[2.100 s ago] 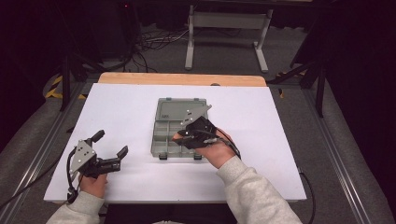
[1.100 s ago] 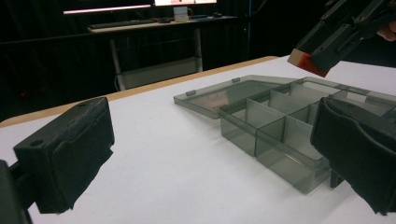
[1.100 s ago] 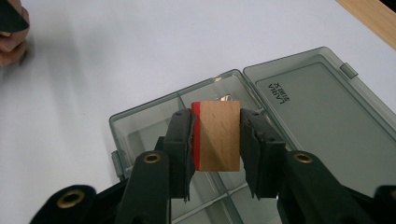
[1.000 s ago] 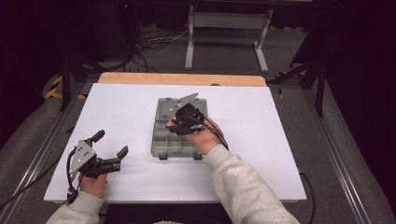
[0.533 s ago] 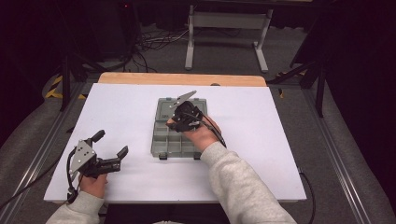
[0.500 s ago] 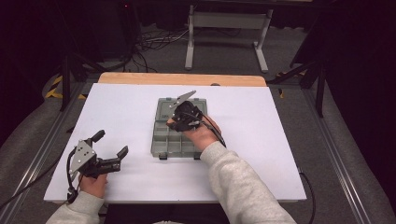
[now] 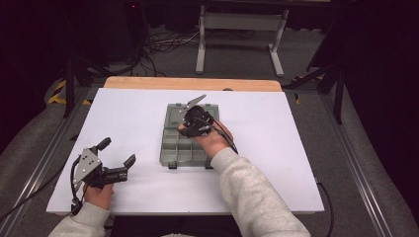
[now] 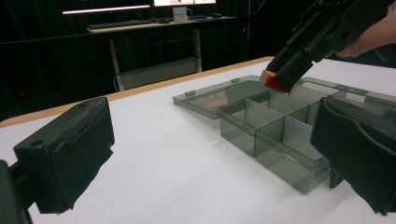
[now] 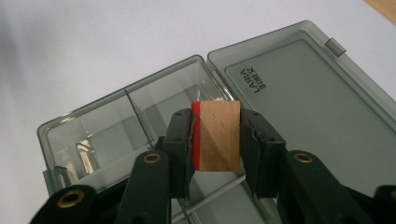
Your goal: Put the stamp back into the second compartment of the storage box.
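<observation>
Wooden block (image 9: pixel 217 136), red on one face, pinched in my right gripper (image 9: pixel 216 140).
It hangs directly above the organizer box (image 7: pixel 174 148)'s far compartments; my left gripper (image 7: pixel 117 157) rests spread wide, well apart.

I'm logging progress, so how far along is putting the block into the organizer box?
Done: the organizer box lies open, lid flat. In hand: the right gripper clamps a wooden block above a compartment. Left: releasing it inside. The left gripper rests open on the table.
</observation>
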A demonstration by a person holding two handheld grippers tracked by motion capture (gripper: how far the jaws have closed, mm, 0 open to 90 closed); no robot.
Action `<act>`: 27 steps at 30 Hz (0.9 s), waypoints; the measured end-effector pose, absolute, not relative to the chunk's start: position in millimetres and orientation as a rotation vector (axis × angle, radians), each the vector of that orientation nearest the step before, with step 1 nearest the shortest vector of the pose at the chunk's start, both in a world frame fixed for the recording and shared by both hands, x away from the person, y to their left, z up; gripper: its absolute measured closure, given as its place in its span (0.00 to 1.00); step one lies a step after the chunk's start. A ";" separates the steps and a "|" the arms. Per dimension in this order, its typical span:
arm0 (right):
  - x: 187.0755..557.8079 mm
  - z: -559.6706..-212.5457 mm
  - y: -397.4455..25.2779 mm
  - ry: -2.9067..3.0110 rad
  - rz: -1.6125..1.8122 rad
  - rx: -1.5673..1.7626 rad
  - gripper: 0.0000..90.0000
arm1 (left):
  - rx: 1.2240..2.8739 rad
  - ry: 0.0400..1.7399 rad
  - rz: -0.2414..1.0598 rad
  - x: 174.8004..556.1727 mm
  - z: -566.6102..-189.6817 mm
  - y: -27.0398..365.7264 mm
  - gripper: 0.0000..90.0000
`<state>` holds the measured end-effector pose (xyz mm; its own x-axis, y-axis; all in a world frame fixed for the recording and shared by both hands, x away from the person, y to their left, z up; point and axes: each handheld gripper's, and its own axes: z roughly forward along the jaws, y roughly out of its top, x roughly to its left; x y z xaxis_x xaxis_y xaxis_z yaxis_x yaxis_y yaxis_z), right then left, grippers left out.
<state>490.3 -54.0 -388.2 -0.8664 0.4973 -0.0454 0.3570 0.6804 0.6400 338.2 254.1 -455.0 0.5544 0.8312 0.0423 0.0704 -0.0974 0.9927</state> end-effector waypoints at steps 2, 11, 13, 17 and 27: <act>490.7 -389.4 -53.5 2.681 0.947 0.700 0.74 | 1.552 0.796 0.765 338.1 -455.1 254.0 0.01; 495.3 -397.2 -51.5 2.712 0.898 0.708 0.74 | 1.552 0.794 0.765 338.1 -455.1 254.0 0.00; 495.5 -397.7 -51.5 2.715 0.893 0.704 0.74 | 1.552 0.794 0.765 338.1 -455.1 253.9 0.00; 496.5 -400.0 -51.1 2.724 0.876 0.714 0.74 | 1.552 0.794 0.766 338.1 -455.1 253.9 0.01; 496.7 -404.3 -48.3 2.747 0.837 0.703 0.74 | 1.552 0.793 0.765 338.1 -455.1 253.9 0.01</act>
